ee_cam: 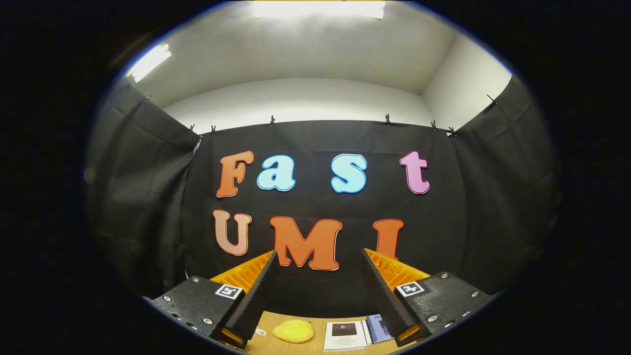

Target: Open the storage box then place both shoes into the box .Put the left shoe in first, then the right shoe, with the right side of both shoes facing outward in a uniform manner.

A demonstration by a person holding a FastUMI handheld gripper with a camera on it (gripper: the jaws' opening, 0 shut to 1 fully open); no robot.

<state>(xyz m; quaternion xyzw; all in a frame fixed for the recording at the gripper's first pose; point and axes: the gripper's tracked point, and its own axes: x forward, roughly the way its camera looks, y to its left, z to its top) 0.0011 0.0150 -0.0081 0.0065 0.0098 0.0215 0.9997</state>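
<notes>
Gripper view: gripper (319, 259) fingers spread wide apart, nothing between them, nothing held, aimed at the black cloth wall (148, 207) across the middle of the frame. Bottom centre, low between the finger bases, a strip of wooden table (315, 347). On it a yellow lumpy object (294, 331), too small to tell what it is, and just right of it some printed papers or booklets (347, 336). White ceiling (315, 54) above the cloth with light panel (319, 9) at top centre.
</notes>
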